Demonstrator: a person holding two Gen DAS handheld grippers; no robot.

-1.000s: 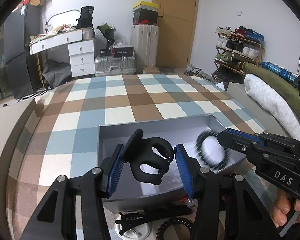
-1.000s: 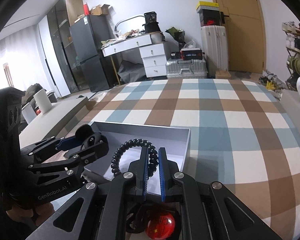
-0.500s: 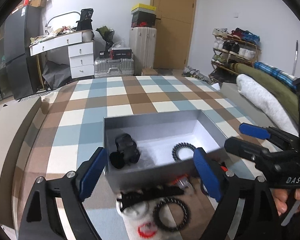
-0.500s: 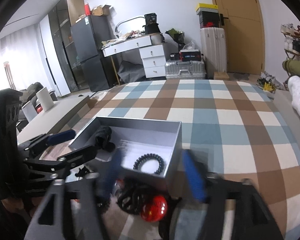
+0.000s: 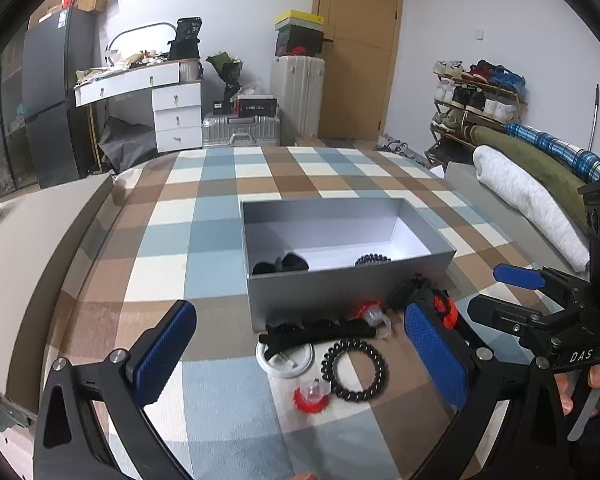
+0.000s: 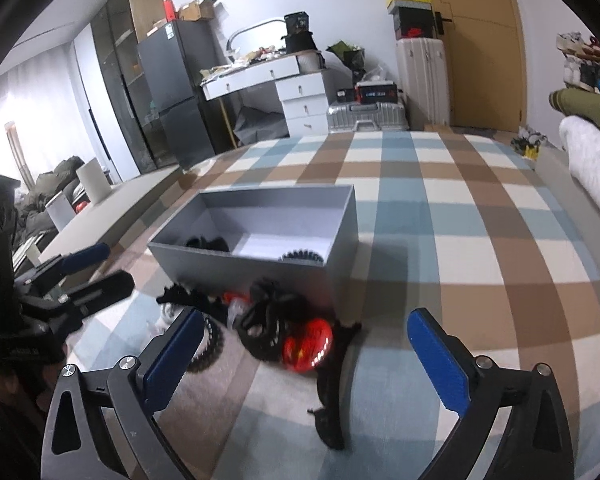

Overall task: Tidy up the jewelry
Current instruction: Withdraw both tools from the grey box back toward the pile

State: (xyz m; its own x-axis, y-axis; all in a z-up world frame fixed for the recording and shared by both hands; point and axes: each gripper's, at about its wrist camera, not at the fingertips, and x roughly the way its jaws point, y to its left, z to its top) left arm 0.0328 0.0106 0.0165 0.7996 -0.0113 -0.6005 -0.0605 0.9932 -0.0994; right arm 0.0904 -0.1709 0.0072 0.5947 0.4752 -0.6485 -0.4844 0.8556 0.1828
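Both grippers, left gripper [image 5: 300, 356] and right gripper [image 6: 304, 356], are opening wide with nothing clamped; "DAS" reads white on the right gripper's body; a black claw clip [image 5: 281, 265] and coil hair tie [image 5: 373, 259] lie inside the grey box [image 5: 340, 292]; another coil tie [image 5: 354, 369] rests on the checked cloth [image 5: 204, 240] before it.

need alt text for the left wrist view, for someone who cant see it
A grey open box sits on a checked blue, brown and white cloth, holding a black claw clip and a black coil hair tie. In front lie more hair accessories, including another black coil tie. The left gripper frames them, jaws opening and empty; the right gripper hangs at the right edge.
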